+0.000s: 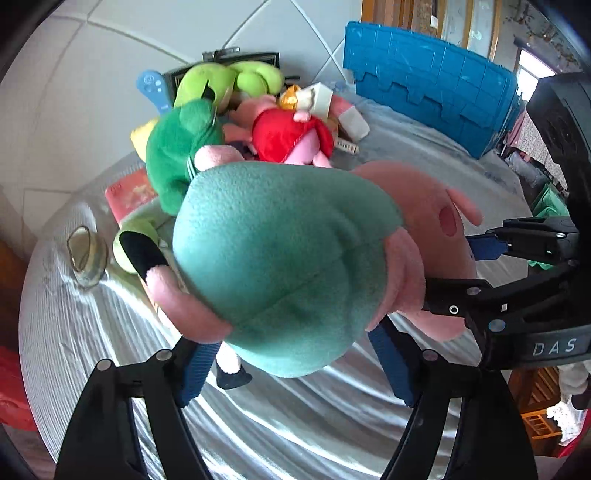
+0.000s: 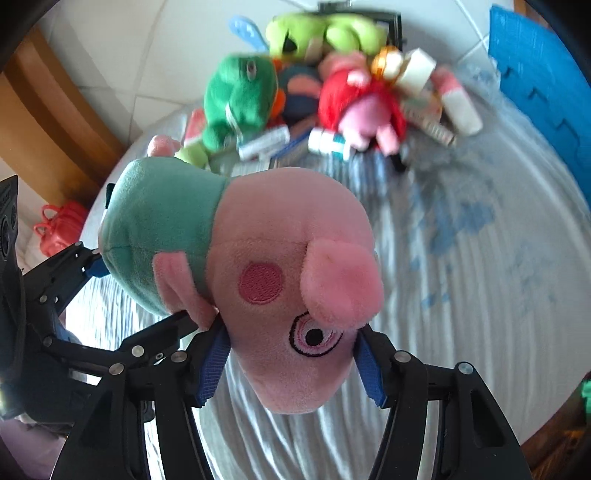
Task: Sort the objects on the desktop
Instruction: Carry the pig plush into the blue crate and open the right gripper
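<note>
A pink pig plush in a teal shirt (image 1: 280,258) is held above the table by both grippers. My left gripper (image 1: 291,354) is shut on its teal body. My right gripper (image 2: 291,369) is shut on its pink head (image 2: 295,288); that gripper also shows at the right of the left wrist view (image 1: 480,273). Behind lies a pile: a dark green frog plush (image 1: 177,147) (image 2: 236,96), a lime green plush (image 1: 225,85) (image 2: 325,33), and a pig plush in a red dress (image 1: 291,136) (image 2: 358,107).
The table has a grey-white striped cloth (image 1: 277,424) (image 2: 480,295). A glass cup (image 1: 86,254) stands at the left. A blue crate (image 1: 436,77) stands at the back right. Small bottles and boxes (image 2: 328,144) lie among the plush toys.
</note>
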Demonstrator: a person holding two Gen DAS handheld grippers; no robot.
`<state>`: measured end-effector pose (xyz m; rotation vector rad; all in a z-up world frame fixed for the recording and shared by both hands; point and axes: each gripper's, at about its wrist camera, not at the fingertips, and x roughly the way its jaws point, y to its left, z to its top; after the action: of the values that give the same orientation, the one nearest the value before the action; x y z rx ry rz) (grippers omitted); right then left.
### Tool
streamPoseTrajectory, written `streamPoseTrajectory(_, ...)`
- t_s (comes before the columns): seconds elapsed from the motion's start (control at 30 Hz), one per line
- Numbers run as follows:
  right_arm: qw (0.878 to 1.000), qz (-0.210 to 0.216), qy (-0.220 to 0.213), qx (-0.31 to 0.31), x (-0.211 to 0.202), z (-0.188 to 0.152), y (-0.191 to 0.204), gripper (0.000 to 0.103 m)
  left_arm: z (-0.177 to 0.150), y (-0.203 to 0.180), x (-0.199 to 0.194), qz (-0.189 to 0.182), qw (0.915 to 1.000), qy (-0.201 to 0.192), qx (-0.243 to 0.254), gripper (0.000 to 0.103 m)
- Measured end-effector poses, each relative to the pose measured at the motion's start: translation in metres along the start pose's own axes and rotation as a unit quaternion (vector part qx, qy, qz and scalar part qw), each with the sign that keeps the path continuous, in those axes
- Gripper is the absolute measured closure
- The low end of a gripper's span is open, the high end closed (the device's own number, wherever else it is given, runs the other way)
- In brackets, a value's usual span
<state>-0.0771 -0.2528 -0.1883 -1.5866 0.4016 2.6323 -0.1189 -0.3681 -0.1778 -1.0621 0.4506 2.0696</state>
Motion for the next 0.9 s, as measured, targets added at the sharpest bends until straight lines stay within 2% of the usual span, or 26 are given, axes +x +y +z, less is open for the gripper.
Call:
streamPoseTrajectory(0.2,0.998,-0.023,-0.066,-0.01,-0.06,0.036,-0.028,0.042,0.064,-0.034,-0.024,0.009,0.9978,-0.064,0.015,0.025)
streamPoseTrajectory(0.43,0.991,-0.039,-0.128,-0.029,-0.13,0.081,-0.109,0.042,0.165,-0.109,-0.03,0.02,0.9905,-0.132,0.031,0.025)
streamPoseTrajectory(0.53,0.984,-0.05,-0.163,-0.045,-0.169,0.105,-0.16,0.042,0.221,-0.158,-0.029,0.025,0.9846,-0.169,0.034,0.025)
streamPoseTrajectory(0.67,0.977,-0.067,-0.193,-0.053,-0.22,0.135,-0.247,0.042,0.299,-0.232,-0.017,0.015,0.9808,-0.191,0.035,0.025)
streamPoseTrajectory(0.8,0.974,-0.082,-0.206,-0.051,-0.262,0.161,-0.336,0.042,0.373,-0.306,-0.001,0.006,0.9785,-0.199,0.053,0.025)
streamPoseTrajectory(0.9,0.972,-0.094,-0.211,-0.038,-0.287,0.176,-0.398,0.042,0.424,-0.355,0.021,-0.007,0.9792,-0.19,0.072,0.025)
